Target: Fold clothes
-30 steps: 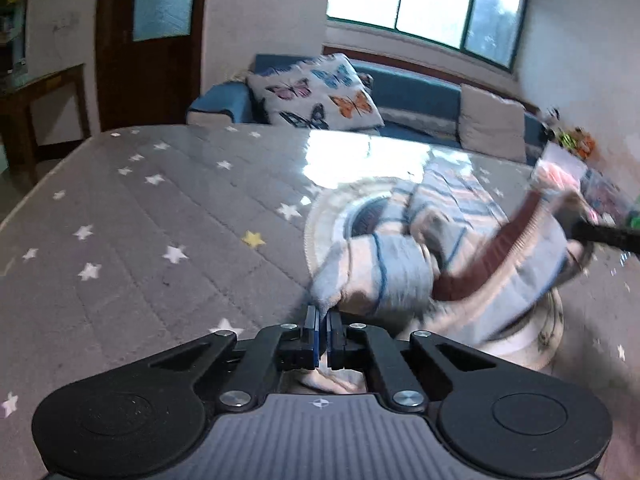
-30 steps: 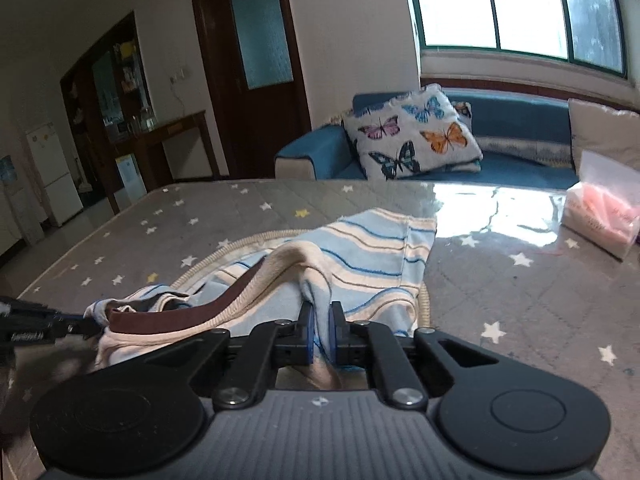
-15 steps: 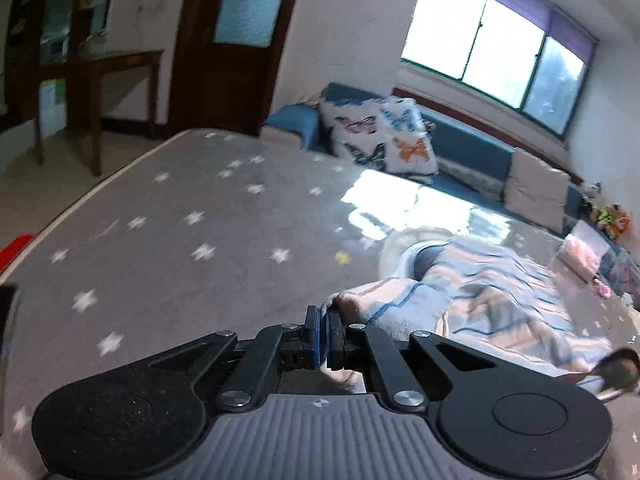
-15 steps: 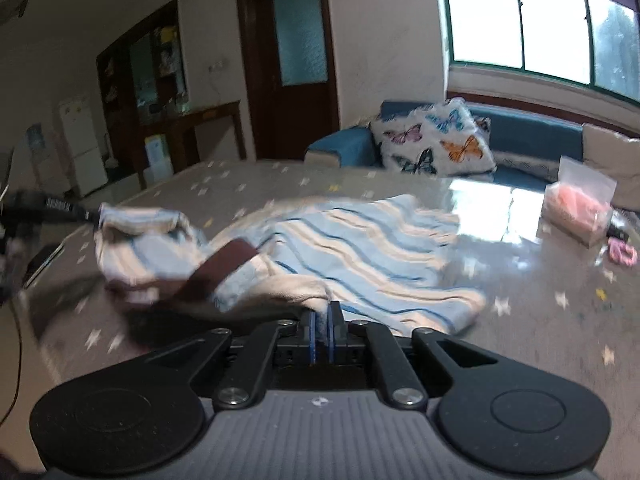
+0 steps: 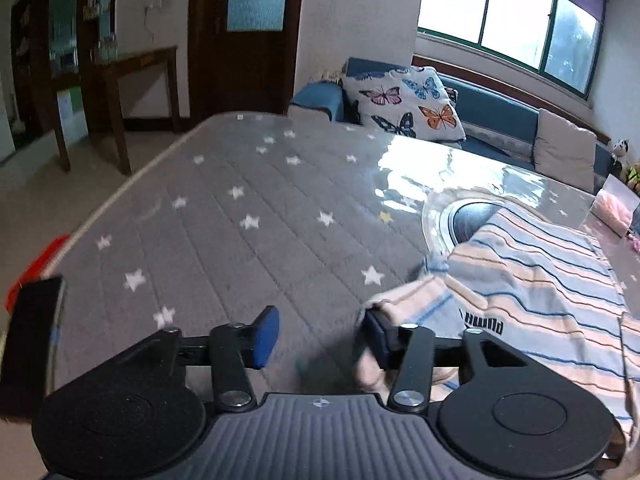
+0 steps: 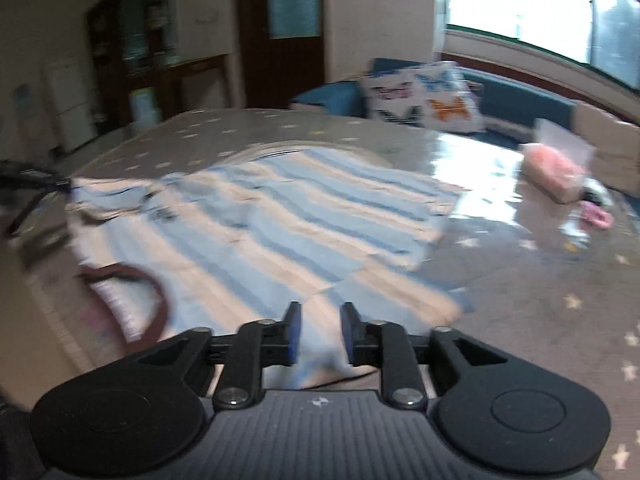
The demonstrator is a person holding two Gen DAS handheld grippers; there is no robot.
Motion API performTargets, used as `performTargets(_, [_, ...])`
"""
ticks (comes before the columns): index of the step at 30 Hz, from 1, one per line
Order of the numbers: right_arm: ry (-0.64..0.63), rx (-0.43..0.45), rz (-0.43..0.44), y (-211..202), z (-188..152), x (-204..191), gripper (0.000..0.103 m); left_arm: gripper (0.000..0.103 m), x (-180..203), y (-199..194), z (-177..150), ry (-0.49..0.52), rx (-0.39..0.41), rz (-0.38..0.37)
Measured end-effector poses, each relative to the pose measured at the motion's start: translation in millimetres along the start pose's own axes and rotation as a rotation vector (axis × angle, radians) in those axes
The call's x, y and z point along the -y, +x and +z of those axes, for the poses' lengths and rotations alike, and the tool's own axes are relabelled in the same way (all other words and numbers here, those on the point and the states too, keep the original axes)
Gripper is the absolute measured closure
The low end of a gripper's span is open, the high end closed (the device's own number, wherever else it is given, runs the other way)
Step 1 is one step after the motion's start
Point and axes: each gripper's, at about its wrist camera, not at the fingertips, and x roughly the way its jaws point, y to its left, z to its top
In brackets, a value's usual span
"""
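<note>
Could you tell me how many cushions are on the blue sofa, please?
2: a white butterfly-print cushion at the left end of the blue sofa, and a plain beige cushion further right. More may lie beyond the frame.

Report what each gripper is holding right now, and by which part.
Nothing: left gripper and right gripper are both open, and the striped shirt lies spread on the table.

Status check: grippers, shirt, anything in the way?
Left gripper open, right gripper open. Striped shirt spread flat on table, released. Pink pack beside it, clear of shirt.
</note>
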Motion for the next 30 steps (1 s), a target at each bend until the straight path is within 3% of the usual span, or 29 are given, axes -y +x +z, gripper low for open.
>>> performTargets(4, [0.038,-0.014,-0.086,24,7,20,0.074,0.042,11,4,6,0.017,0.008,0.004])
performTargets(6, [0.050,-0.023,-0.084,38,10,23,0.073,0.042,17,6,10,0.024,0.012,0.009])
performTargets(14, [0.050,-0.077,-0.005,83,13,0,0.064,0.022,17,-3,21,0.032,0.059,0.031])
performTargets(16, [0.019,-0.099,-0.032,92,9,-10,0.063,0.016,14,-6,20,0.030,0.068,0.046])
performTargets(18, [-0.030,-0.089,-0.060,92,7,-19,0.066,0.013,8,-8,19,0.023,0.075,0.056])
performTargets(20, [-0.026,-0.097,-0.068,88,5,-21,0.087,0.010,3,-9,19,0.007,0.078,0.069])
performTargets(22, [-0.021,-0.098,-0.086,83,3,-20,0.097,0.010,1,-8,18,0.000,0.075,0.071])
performTargets(30, [0.053,-0.063,-0.177,32,-9,-8,0.100,0.010,28,8,19,0.026,0.050,-0.004])
